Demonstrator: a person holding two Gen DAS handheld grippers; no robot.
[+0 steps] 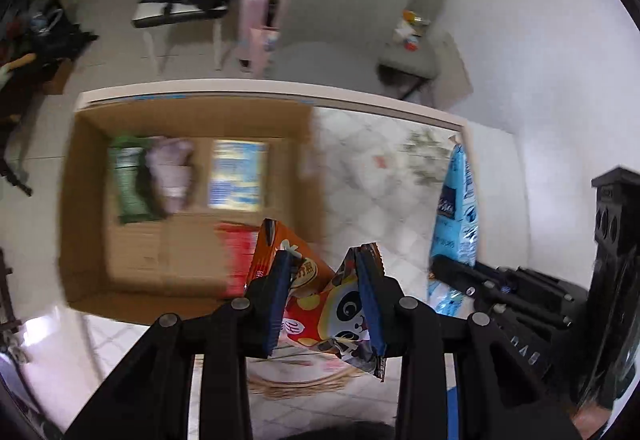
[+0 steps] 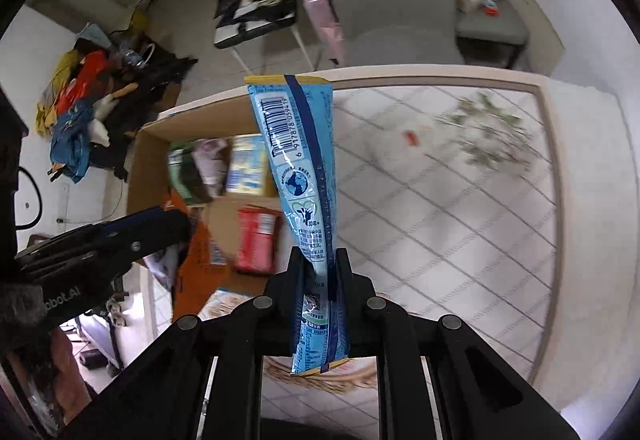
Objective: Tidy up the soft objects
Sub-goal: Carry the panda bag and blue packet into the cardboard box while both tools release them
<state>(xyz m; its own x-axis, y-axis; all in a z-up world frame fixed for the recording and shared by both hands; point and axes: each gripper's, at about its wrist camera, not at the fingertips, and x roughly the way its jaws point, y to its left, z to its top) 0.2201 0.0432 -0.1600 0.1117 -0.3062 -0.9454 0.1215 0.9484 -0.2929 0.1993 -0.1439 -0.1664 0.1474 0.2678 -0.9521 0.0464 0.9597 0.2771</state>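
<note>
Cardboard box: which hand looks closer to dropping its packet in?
Probably left. The left tongs hold the panda snack bag at the cardboard box edge; the right tongs hold the blue packet farther over the table.

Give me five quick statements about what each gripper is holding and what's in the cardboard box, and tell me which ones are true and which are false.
1. The left gripper holds an orange panda snack packet. True.
2. The right gripper is open, holding nothing. False: it is shut on a long blue packet.
3. The cardboard box already contains packets, including a green packet. True.
4. The box sits on the floor. False: it rests on the table with the patterned cloth.
5. The blue packet lies flat inside the box. False: it sticks out from the right gripper's fingers.
</note>
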